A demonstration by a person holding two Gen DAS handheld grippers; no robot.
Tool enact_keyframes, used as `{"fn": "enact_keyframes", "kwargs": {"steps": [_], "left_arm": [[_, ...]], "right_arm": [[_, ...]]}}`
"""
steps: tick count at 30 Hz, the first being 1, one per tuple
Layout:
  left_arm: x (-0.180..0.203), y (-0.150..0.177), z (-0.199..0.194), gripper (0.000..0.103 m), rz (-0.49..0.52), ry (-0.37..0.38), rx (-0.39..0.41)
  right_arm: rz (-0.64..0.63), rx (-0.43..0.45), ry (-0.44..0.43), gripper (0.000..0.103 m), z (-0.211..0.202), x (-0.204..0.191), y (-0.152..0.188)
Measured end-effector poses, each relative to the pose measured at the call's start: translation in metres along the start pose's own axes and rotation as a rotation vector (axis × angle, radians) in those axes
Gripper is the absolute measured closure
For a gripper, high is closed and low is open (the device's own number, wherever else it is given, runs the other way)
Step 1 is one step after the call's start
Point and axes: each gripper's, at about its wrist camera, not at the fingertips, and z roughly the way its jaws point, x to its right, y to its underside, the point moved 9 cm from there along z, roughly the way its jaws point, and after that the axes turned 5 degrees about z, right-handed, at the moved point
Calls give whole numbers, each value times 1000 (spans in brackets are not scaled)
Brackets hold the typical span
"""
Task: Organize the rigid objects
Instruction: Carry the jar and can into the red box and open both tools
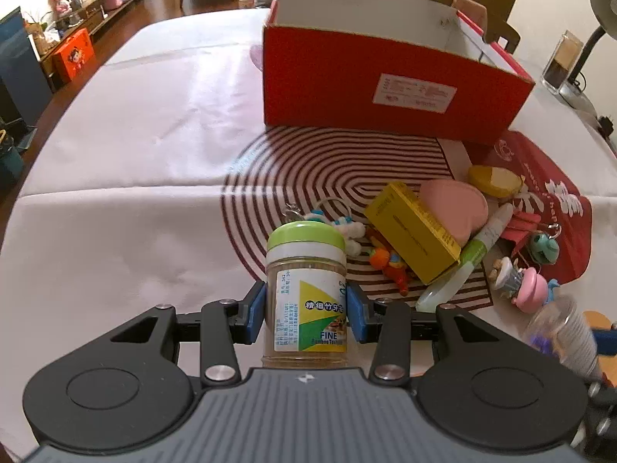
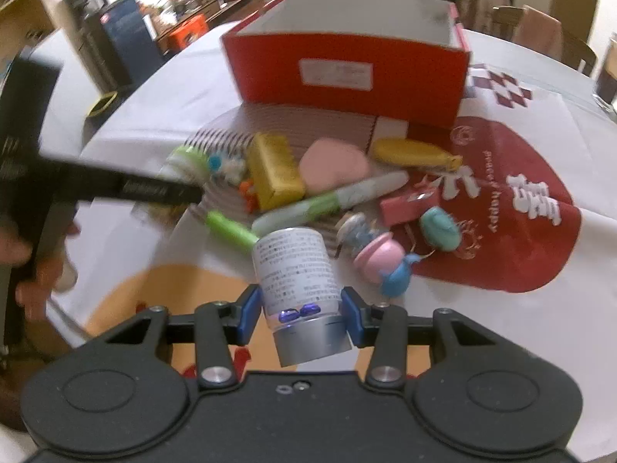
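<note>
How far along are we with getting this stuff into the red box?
Done: nothing visibly in the red box; its floor is hidden. In hand: left gripper is shut on the toothpick jar, right gripper on the silver-capped bottle. Left: yellow carton, pink heart case, marker and small toys remain on the table.

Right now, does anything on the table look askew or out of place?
Yes. The yellow cardboard carton lies tilted, propped on small toys and leaning against the pink heart-shaped case. The remaining items lie in a loose heap before the open red cardboard box.
</note>
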Motion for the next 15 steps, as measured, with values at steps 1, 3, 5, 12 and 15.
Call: {"fn": "enact_keyframes", "kwargs": {"steps": [1,3,5,12,15], "left_arm": [[-1,-1,-3,61,-4,0,2],[-2,-4,-10,61,-9,1,9],[-3,-7,-18,61,-7,1,22],[-3,-26,-42,61,-1,-7,46],[-2,-38,-50,61,-3,-3,50]], "right_arm": [[16,6,-1,58,-3,2,-5],[38,20,-3,58,-8,4,-15],[54,35,-5,58,-13,6,-26],[76,82,-6,58,-28,6,-62],[76,101,-1,58,-34,6,-79]]}}
